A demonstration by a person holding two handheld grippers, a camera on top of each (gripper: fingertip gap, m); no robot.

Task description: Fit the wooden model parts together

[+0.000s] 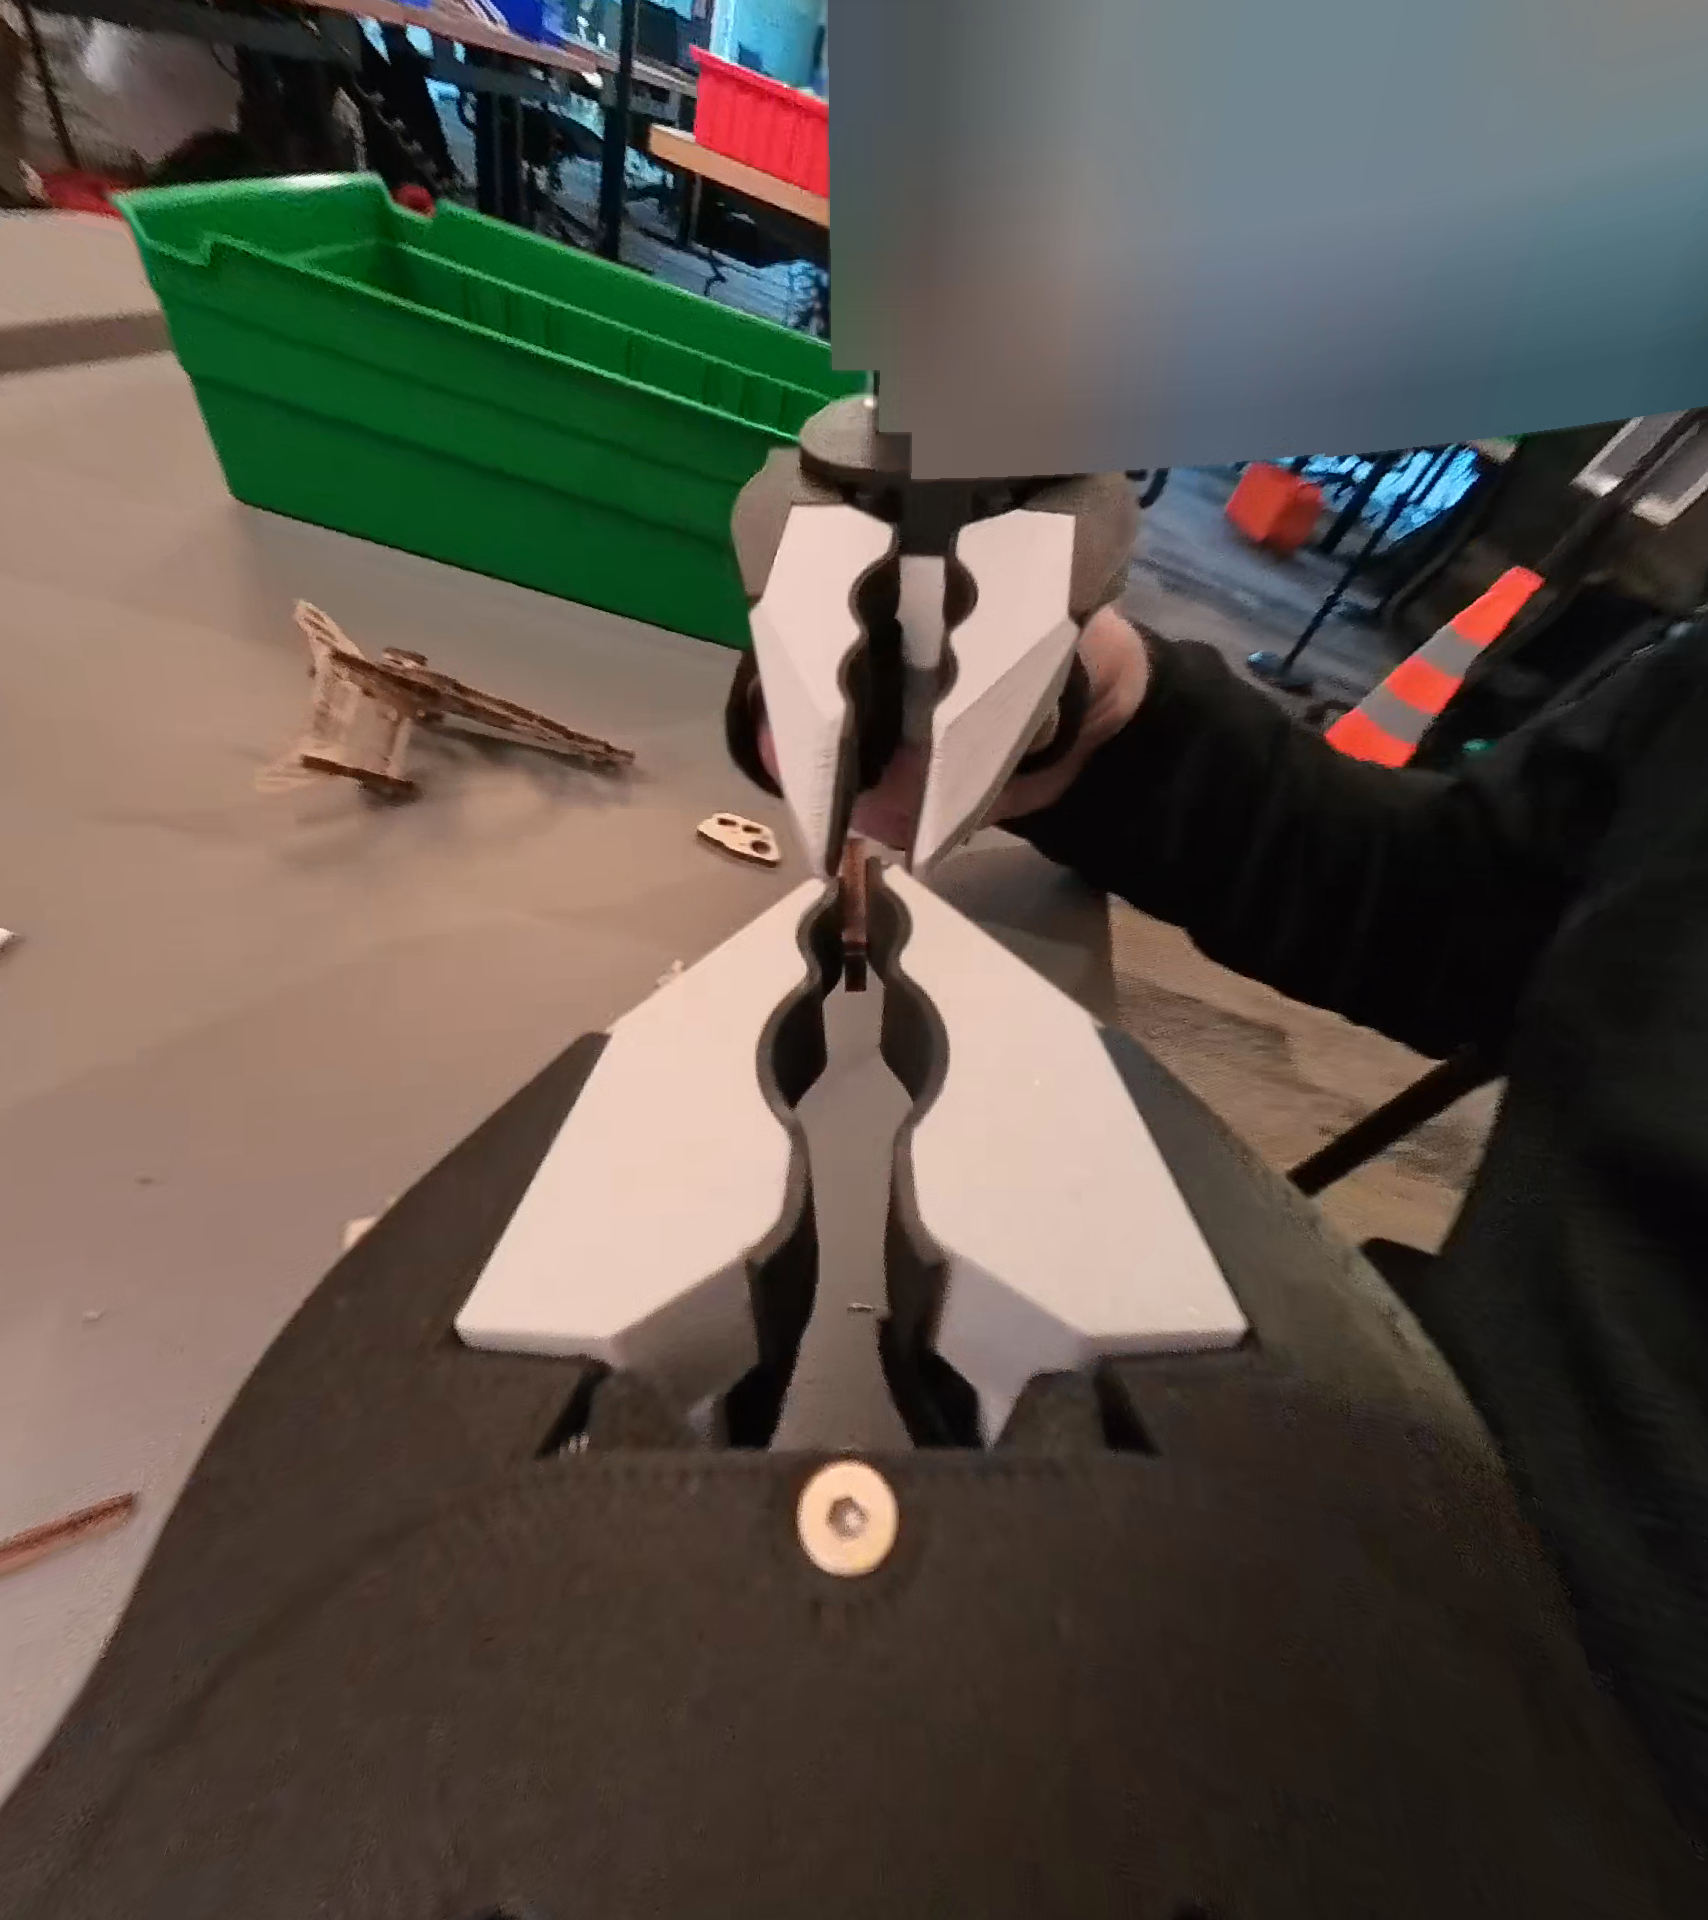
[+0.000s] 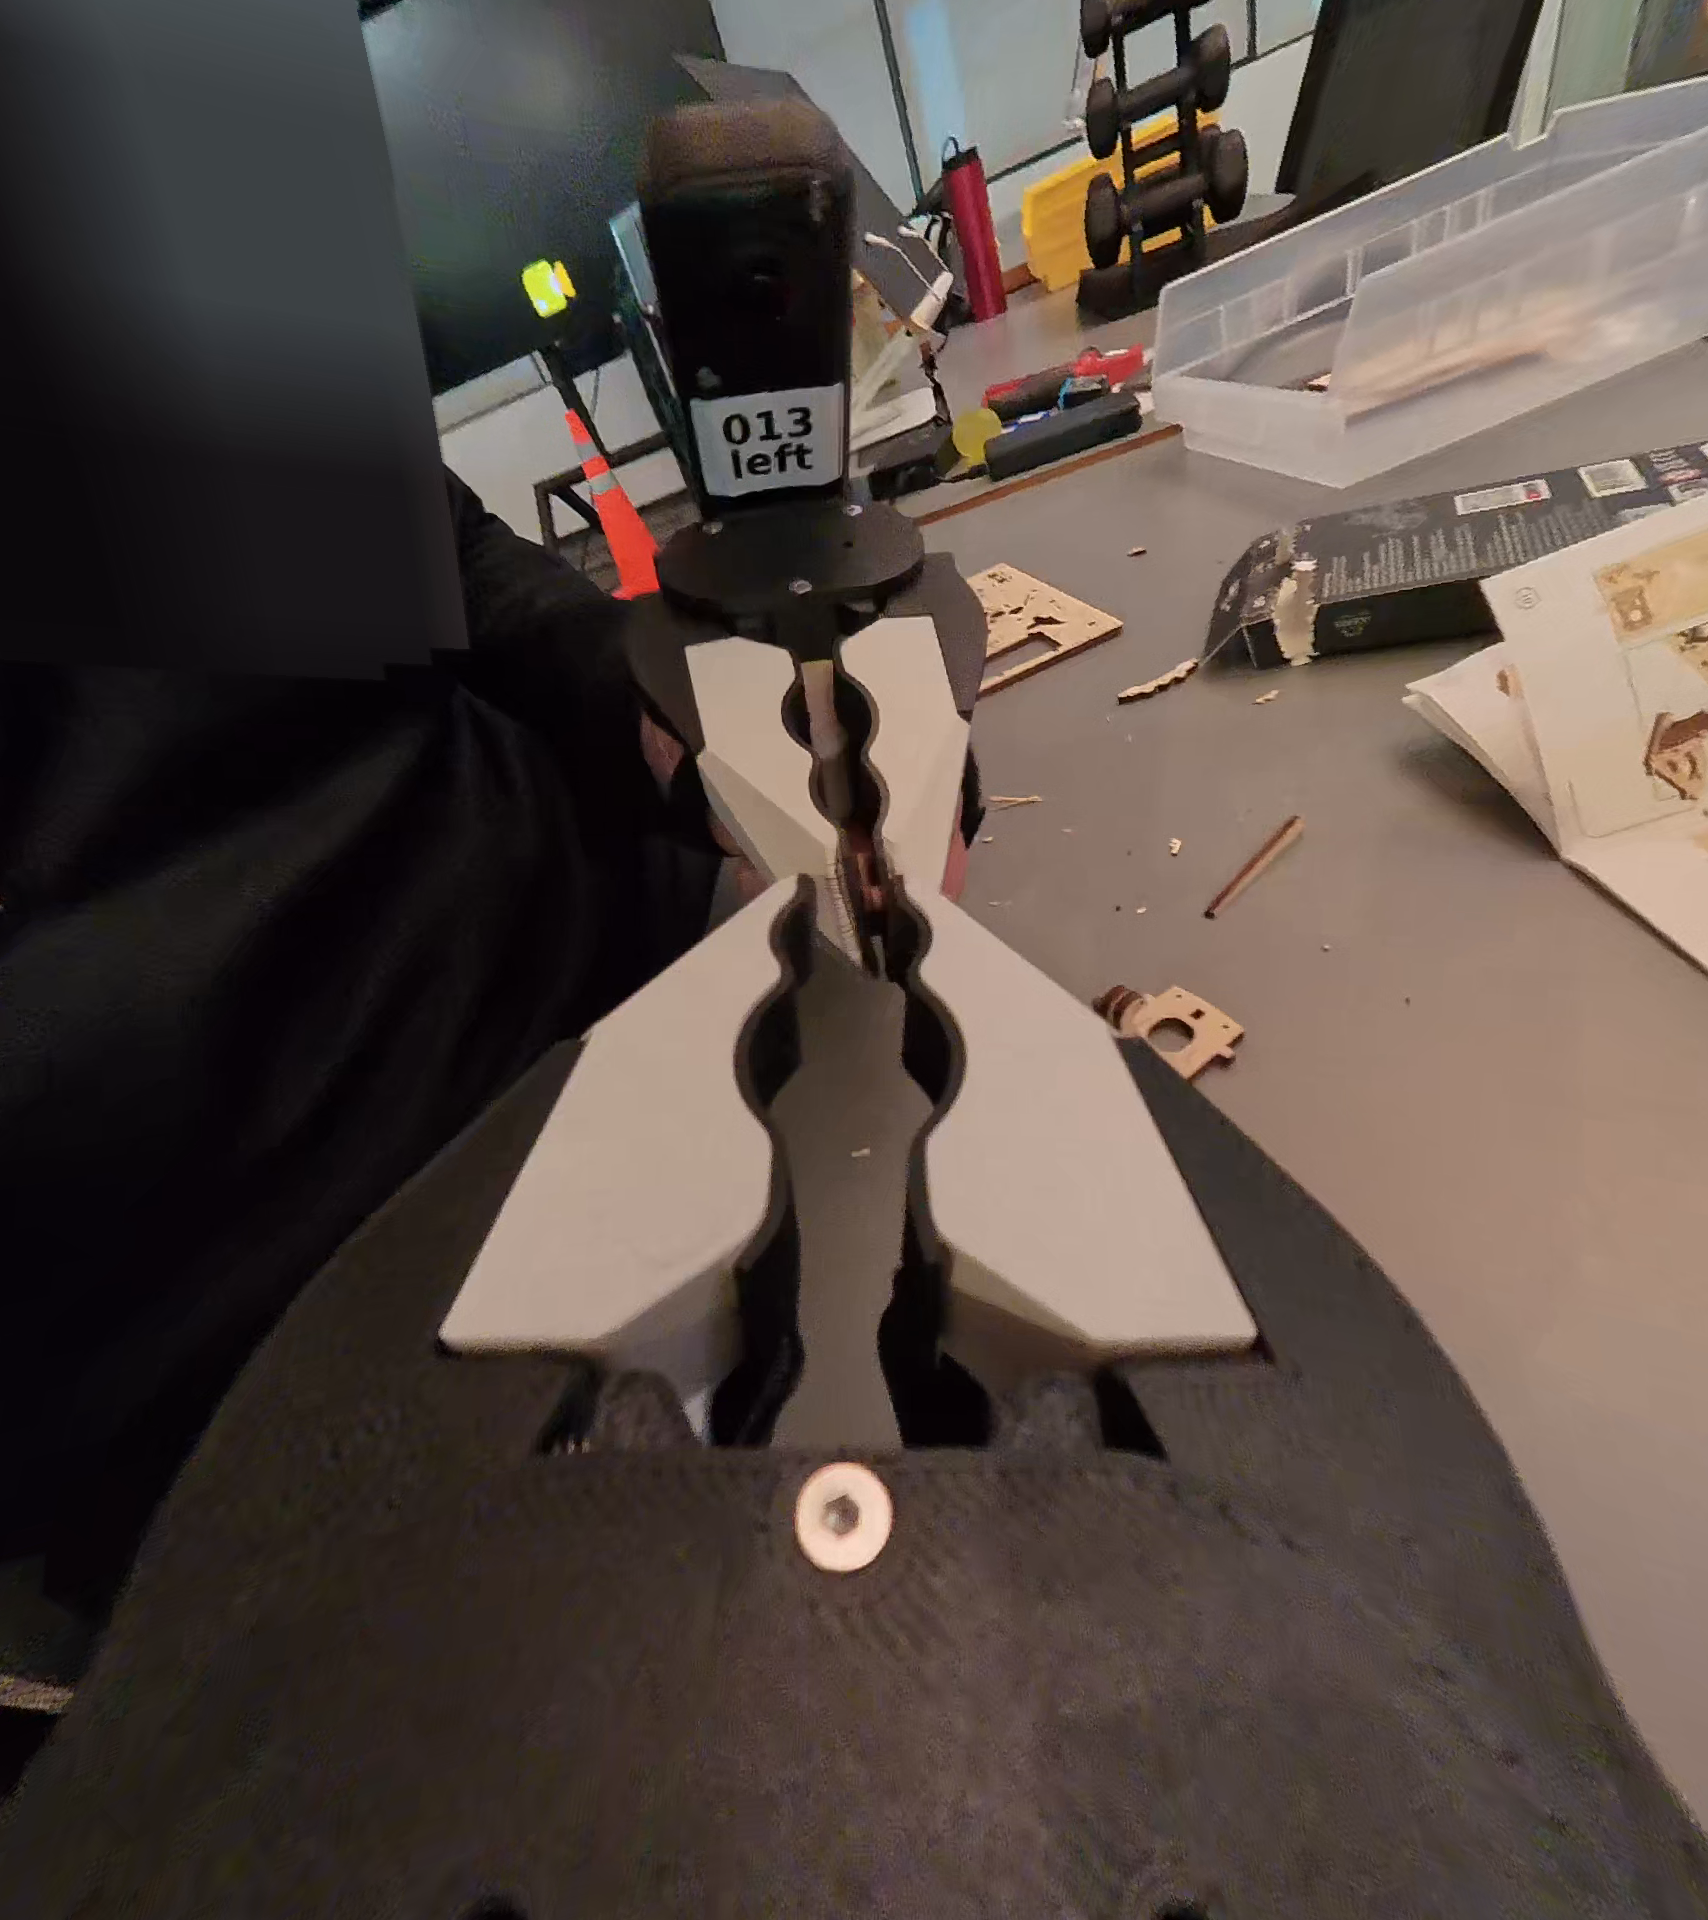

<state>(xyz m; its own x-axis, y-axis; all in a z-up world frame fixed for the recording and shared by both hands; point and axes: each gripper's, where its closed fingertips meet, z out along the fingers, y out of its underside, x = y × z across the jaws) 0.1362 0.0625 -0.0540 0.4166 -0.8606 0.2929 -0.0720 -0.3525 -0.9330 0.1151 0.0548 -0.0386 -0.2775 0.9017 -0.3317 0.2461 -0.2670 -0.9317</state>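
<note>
Left gripper (image 1: 852, 914) and right gripper (image 2: 855, 914) meet tip to tip above the grey table (image 1: 154, 1039), both pinching one small wooden part (image 1: 854, 920) seen edge-on (shape unclear). Partly built wooden model (image 1: 414, 707) lies apart, near the green bin (image 1: 476, 416).

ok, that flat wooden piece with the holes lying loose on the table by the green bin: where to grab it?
The flat wooden piece lies flat on the grey table, so a straight top-down pinch probably finds no thickness. Likely best: come in low from the side, close across its short width on the outer edges, away from the holes. Both grippers look occupied now.
</note>
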